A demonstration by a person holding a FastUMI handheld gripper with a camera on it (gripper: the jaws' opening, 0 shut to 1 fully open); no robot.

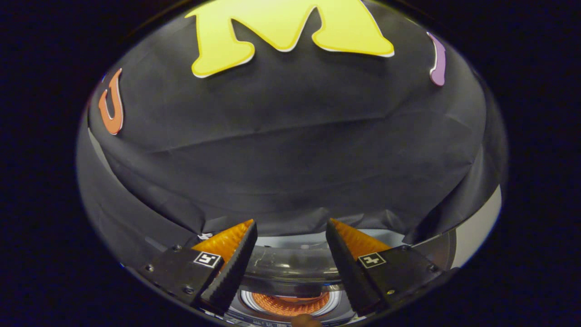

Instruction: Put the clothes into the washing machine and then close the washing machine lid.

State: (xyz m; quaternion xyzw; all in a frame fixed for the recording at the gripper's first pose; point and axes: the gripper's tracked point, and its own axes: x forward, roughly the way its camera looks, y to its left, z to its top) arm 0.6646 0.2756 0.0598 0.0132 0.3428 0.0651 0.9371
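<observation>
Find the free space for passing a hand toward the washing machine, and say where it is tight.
The gripper is open, jaws empty: the gap between them is free, above the washing machine rim and drum opening. Beyond the rim it is tight, where the black cloth wall hangs close behind.

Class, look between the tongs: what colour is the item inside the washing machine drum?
Orange, with a ribbed look: the item in the washing machine, gripper view, between the open tongs.
</observation>
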